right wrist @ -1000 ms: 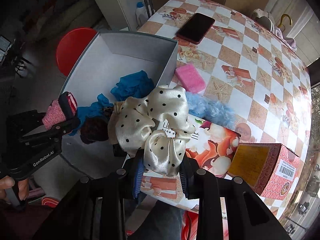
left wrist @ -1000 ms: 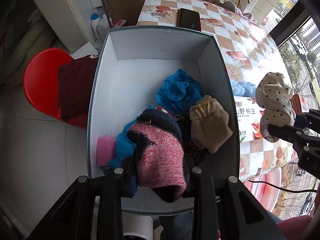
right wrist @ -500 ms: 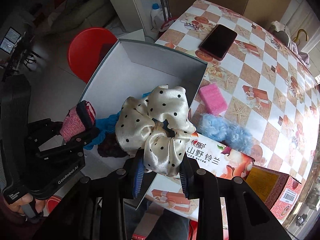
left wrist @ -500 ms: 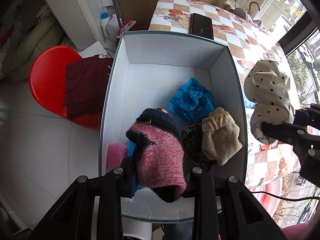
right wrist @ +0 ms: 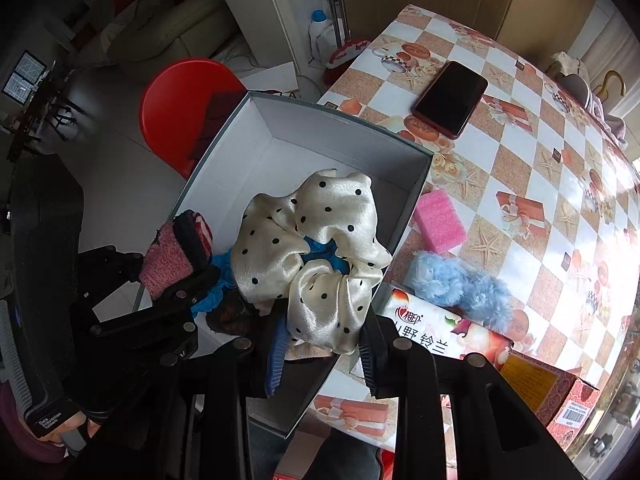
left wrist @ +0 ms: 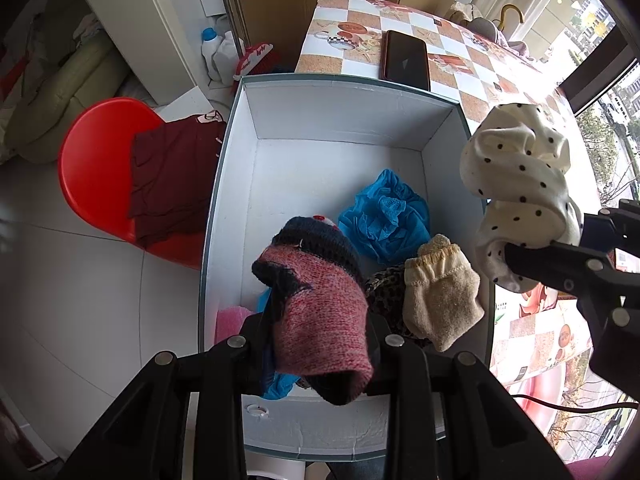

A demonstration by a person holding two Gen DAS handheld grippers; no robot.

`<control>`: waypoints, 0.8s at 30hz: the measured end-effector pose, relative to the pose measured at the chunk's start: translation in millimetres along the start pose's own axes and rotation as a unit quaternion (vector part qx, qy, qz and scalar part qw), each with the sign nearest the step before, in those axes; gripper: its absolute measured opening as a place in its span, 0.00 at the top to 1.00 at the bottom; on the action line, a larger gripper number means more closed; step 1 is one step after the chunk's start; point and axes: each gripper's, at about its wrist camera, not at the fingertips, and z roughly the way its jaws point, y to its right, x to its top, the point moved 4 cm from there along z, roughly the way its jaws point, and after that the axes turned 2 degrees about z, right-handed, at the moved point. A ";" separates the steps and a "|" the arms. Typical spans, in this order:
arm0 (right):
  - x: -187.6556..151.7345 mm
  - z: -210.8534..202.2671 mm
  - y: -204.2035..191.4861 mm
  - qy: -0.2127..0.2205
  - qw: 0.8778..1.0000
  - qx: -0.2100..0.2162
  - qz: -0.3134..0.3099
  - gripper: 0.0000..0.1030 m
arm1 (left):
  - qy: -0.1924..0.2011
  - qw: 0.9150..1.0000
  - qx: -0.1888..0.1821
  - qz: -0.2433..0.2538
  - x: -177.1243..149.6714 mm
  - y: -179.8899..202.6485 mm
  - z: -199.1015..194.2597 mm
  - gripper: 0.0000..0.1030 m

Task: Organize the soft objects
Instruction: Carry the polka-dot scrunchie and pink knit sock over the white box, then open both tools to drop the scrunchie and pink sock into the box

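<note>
My left gripper (left wrist: 320, 332) is shut on a pink and navy knit sock (left wrist: 320, 304), held above the near end of the open white box (left wrist: 344, 108). My right gripper (right wrist: 324, 344) is shut on a cream polka-dot scrunchie (right wrist: 316, 248), held over the box's right wall; it also shows in the left wrist view (left wrist: 520, 184). Inside the box lie a blue cloth (left wrist: 384, 216), a beige sock (left wrist: 440, 300), a leopard-print piece (left wrist: 384, 292) and a pink sponge (left wrist: 230, 320).
On the checkered table (right wrist: 540, 140) lie a pink sponge (right wrist: 440, 220), a fluffy light-blue scrunchie (right wrist: 460, 284), a phone (right wrist: 452, 98), a printed carton (right wrist: 432, 340) and a red-yellow box (right wrist: 552, 392). A red chair (left wrist: 100, 168) with a maroon cloth (left wrist: 172, 176) stands left of the box.
Both grippers have drawn back and left, keeping their hold. The polka-dot scrunchie has moved from over the table to over the box's right wall.
</note>
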 end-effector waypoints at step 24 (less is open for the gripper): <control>21.6 17.3 -1.7 -0.021 0.999 0.022 0.020 0.68 | -0.014 1.000 0.003 0.009 7.3 7.2 10.1 0.67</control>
